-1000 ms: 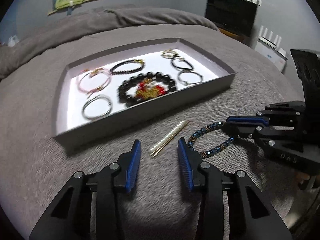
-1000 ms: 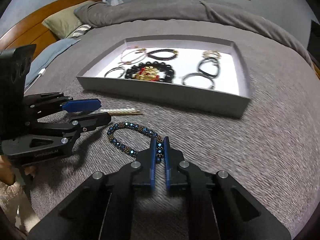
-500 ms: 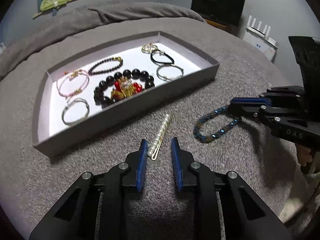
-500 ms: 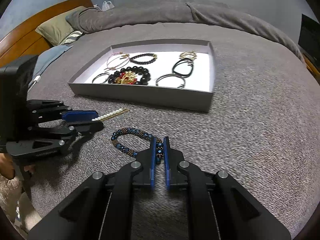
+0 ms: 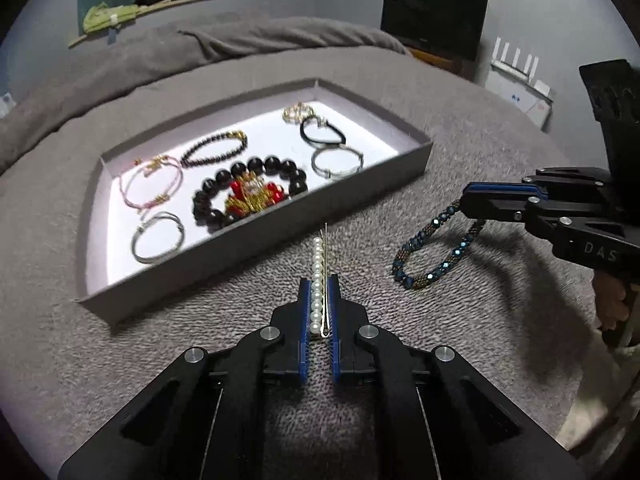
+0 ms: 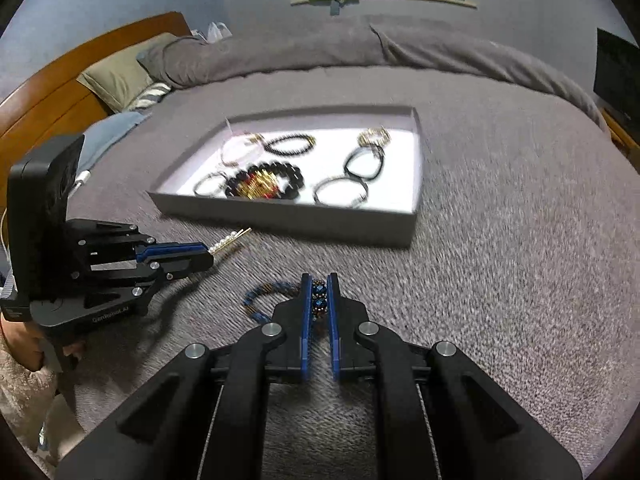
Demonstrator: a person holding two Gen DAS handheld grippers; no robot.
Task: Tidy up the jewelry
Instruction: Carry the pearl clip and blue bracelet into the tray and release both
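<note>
A grey jewelry tray (image 5: 416, 160) (image 6: 280, 216) sits on the grey bedspread and holds several bracelets, among them a black bead bracelet (image 5: 248, 190) with a red and gold charm. My left gripper (image 5: 319, 280) (image 6: 210, 258) is shut on a pearl hair pin (image 5: 318, 276) (image 6: 228, 239) that points toward the tray. My right gripper (image 6: 320, 280) (image 5: 464, 200) is shut on a blue beaded bracelet (image 5: 432, 252) (image 6: 272, 294), which hangs just above the bedspread in front of the tray.
The bedspread (image 6: 500, 260) spreads around the tray. Pillows and a wooden headboard (image 6: 52, 92) lie at far left in the right wrist view. A dark screen (image 5: 434, 18) and a white router (image 5: 520, 76) stand beyond the bed.
My left gripper closed from open onto the pearl hair pin. My right gripper stayed shut on the blue bracelet and lifted it off the bedspread.
</note>
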